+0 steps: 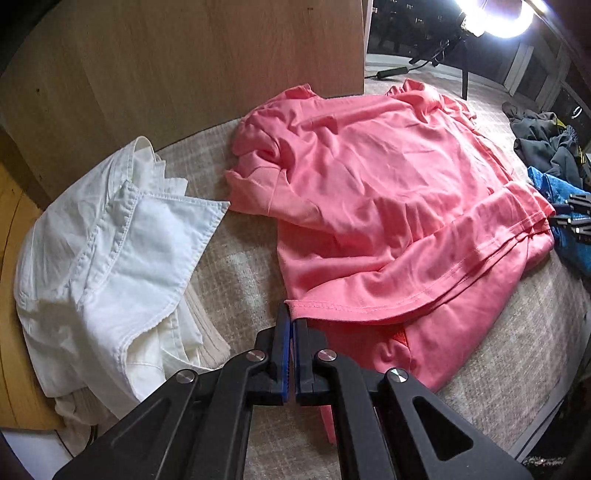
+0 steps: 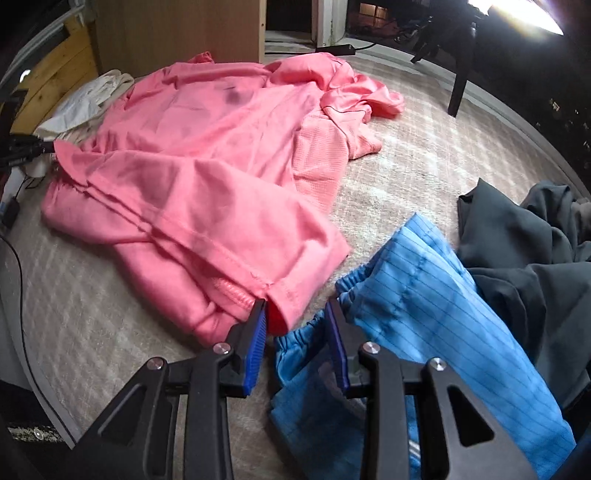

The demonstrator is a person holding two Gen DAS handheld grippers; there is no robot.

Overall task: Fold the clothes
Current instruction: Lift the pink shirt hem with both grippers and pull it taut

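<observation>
Left wrist view: the pink shirt (image 1: pixel 388 206) lies spread on the beige woven surface (image 1: pixel 236 266), its bottom hem doubled back toward the collar. The left gripper (image 1: pixel 293 321) has its jaws pressed together on the near corner of that hem. A crumpled white shirt (image 1: pixel 110 258) sits just beside the pink one, against a wooden panel (image 1: pixel 177 62).

In the right wrist view, the right gripper (image 2: pixel 297 314) has its jaws apart, one finger touching the other hem corner of the pink shirt (image 2: pixel 192 177) (nothing is pinched). A blue striped garment (image 2: pixel 436 295) lies under and beside that gripper, with dark grey clothes (image 2: pixel 532 258) next to it. A bright lamp (image 2: pixel 524 11) glares from the far corner.
</observation>
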